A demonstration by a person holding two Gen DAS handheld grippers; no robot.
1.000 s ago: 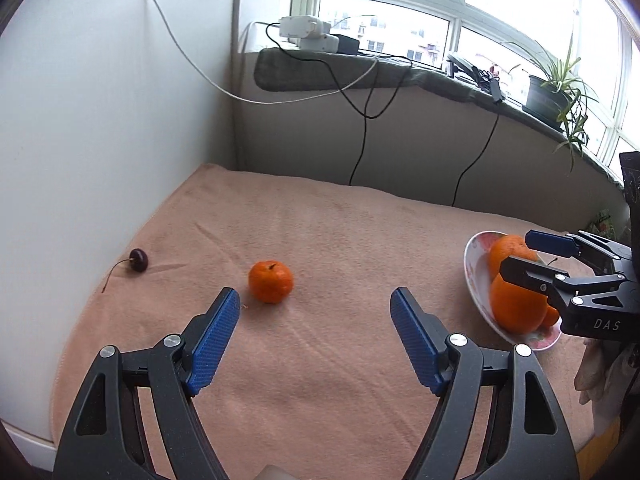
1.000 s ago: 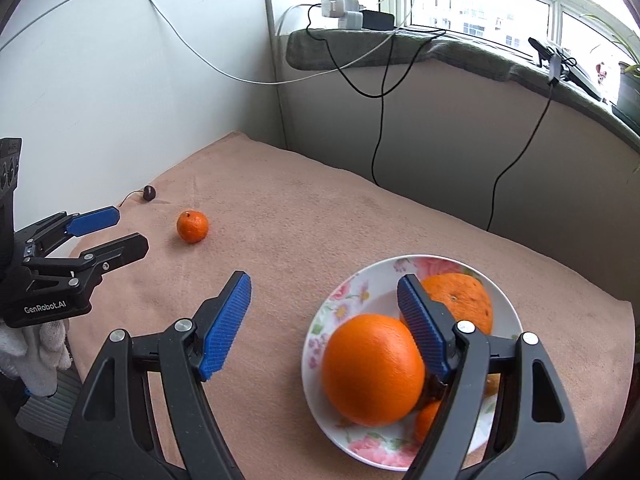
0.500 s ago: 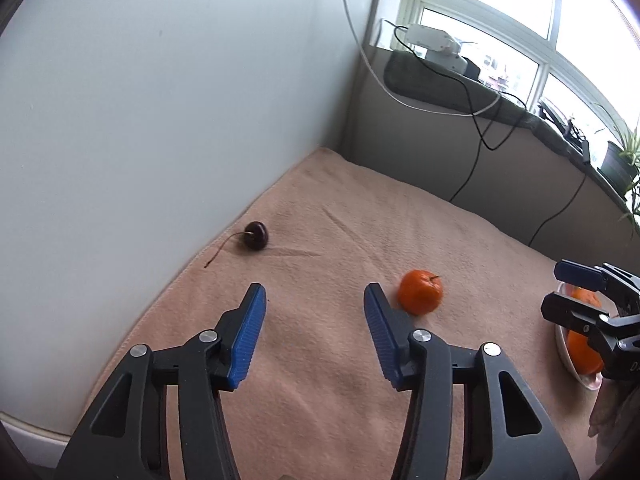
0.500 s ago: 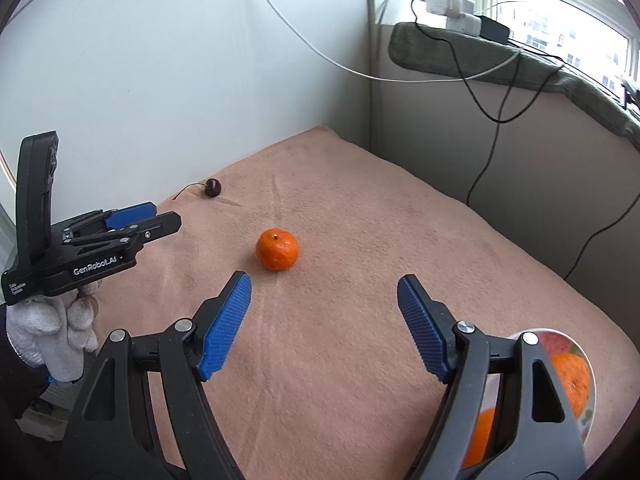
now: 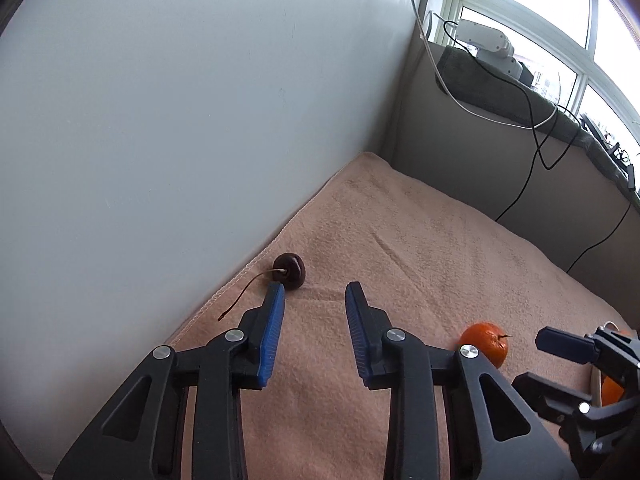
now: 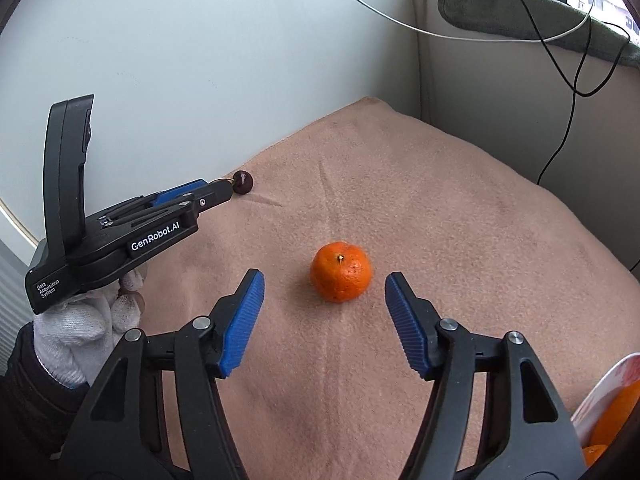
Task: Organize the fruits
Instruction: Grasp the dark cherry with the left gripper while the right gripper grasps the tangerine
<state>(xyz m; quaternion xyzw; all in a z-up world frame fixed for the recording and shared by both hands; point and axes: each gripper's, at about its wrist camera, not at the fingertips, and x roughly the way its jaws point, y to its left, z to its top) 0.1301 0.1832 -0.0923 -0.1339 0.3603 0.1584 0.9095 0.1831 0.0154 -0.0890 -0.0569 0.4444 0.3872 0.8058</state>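
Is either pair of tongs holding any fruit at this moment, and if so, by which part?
Nothing is held. The left tongs are open just short of the cherry; the right tongs are open, with the tangerine lying free just beyond their tips.

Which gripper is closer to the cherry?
Left. The left gripper is right by the cherry; the right gripper is farther off, at the tangerine.

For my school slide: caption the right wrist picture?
Open right gripper lines up on a tangerine on the blanket.
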